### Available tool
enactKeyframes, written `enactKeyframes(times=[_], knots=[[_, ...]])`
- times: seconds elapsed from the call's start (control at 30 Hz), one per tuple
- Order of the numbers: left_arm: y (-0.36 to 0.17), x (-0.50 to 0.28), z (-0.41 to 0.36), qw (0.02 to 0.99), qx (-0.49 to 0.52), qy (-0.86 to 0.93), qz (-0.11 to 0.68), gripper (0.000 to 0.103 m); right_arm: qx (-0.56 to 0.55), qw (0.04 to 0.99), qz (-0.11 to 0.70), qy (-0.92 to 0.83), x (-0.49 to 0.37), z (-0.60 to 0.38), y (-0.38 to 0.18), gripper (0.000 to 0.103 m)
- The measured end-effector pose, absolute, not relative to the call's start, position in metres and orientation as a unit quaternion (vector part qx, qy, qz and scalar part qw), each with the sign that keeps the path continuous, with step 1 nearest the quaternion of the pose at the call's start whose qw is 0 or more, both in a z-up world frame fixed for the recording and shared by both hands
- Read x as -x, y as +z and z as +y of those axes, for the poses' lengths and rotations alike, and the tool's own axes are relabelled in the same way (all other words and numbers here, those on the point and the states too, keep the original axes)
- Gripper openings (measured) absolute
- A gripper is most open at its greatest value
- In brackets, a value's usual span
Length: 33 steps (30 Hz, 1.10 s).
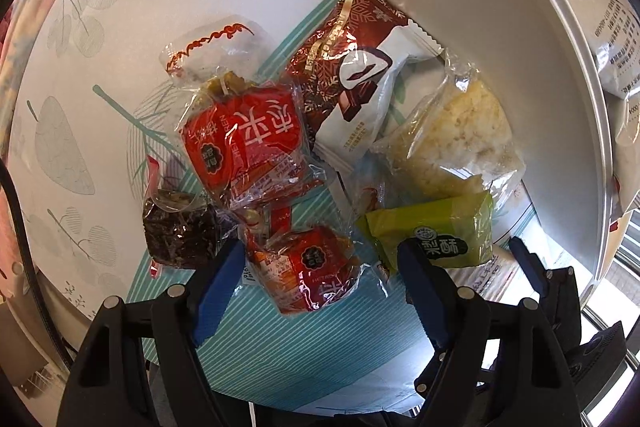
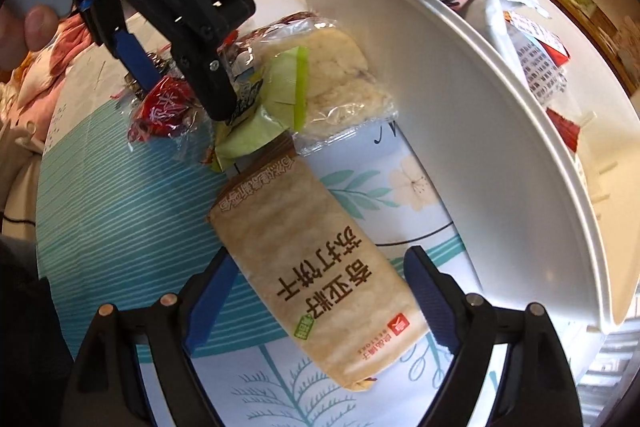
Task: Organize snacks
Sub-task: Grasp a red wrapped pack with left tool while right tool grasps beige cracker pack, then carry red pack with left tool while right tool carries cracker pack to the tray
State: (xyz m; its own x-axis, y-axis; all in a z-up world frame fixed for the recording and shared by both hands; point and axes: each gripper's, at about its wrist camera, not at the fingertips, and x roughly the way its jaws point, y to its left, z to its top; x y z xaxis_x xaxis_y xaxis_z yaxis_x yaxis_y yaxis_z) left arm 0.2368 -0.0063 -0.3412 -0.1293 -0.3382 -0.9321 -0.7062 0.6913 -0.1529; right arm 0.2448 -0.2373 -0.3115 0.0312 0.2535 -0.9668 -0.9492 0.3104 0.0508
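Note:
Several snack packets lie heaped on a leaf-print tablecloth (image 1: 100,87) beside a white tray (image 1: 480,47). My left gripper (image 1: 320,247) points down with its jaws astride a small red packet (image 1: 308,267); a gap shows on the right side, so it is open. Its right finger overlaps a green packet (image 1: 436,231). In the right wrist view my right gripper (image 2: 320,253) straddles a long tan cracker packet (image 2: 320,279) that lies flat on the cloth, pads close to its edges, open. The left gripper (image 2: 184,99) shows there over the red packet (image 2: 164,111).
A second red packet (image 1: 248,143), a dark brown one (image 1: 180,235), a chocolate packet (image 1: 352,79) and a clear bag of rice cake (image 1: 452,139) crowd the heap. The white tray (image 2: 460,107) on the right holds white printed packets (image 2: 532,55). A person's thumb (image 2: 36,27) shows at left.

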Motion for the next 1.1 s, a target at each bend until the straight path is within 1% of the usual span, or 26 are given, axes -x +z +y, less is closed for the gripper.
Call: enactKeyframes(times=[0.03,0.07,0.1,0.13,0.27,0.37,0.63,1.1], knots=[[-0.341,-0.236,-0.005,0.555,0.349,0.174,0.735,0.063,0.342,0.632,0.510,0.473,-0.244,-0.235,-0.312,0.082],[-0.342,-0.231,-0.005,0.555,0.342,0.182,0.736,0.058,0.341,0.634,0.513,0.468,-0.244,-0.235,-0.312,0.081],[-0.344,-0.229,-0.002,0.555,0.344,0.186,0.735,0.056,0.338,0.636,0.516,0.463,-0.243,-0.235,-0.312,0.079],[-0.344,-0.227,-0.001,0.554,0.349,0.185,0.733,0.056,0.338,0.636,0.518,0.460,-0.241,-0.231,-0.310,0.078],[-0.343,-0.223,0.001,0.557,0.352,0.186,0.729,0.055,0.335,0.640,0.532,0.442,-0.237,-0.225,-0.309,0.076],[-0.344,-0.220,0.001,0.556,0.350,0.183,0.731,0.055,0.328,0.641,0.544,0.431,-0.235,-0.225,-0.307,0.071],[-0.342,-0.204,-0.002,0.548,0.351,0.178,0.738,0.054,0.312,0.645,0.586,0.379,-0.229,-0.226,-0.307,0.070],[-0.329,-0.153,-0.023,0.551,0.342,0.162,0.744,0.054,0.204,0.643,0.675,0.298,-0.247,-0.258,-0.307,0.070]])
